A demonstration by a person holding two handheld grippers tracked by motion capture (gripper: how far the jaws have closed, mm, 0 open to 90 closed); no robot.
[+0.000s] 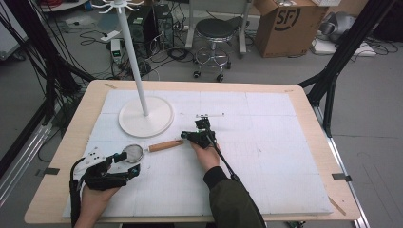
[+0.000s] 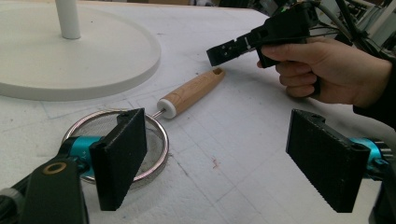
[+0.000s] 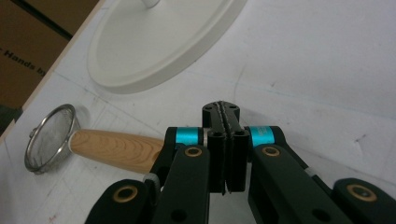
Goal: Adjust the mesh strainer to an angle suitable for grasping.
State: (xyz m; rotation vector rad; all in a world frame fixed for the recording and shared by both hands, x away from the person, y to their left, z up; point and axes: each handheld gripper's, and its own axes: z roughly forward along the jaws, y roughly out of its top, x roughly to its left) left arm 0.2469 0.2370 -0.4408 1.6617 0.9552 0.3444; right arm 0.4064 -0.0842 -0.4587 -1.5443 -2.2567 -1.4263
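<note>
A small wire-mesh strainer point(image 1: 133, 153) with a wooden handle point(image 1: 166, 145) lies on the white mat point(image 1: 266, 142). My left gripper point(image 1: 124, 164) rests near the front left, jaws open and empty, just short of the mesh bowl point(image 2: 84, 127). The right gripper point(image 1: 183, 136) hovers at the handle's far end, its jaws pressed together with nothing between them. In the right gripper view the shut pads point(image 3: 225, 116) sit just beside the handle point(image 3: 114, 149), the bowl point(image 3: 49, 135) farther left. The left gripper view shows the right gripper point(image 2: 219, 52) above the handle tip point(image 2: 212, 77).
A white stand point(image 1: 145, 116) with a round base and tall pole stands at the back left of the mat, close to the strainer. Past the table are a stool point(image 1: 215, 35), a cardboard box point(image 1: 287, 23) and cables on the floor.
</note>
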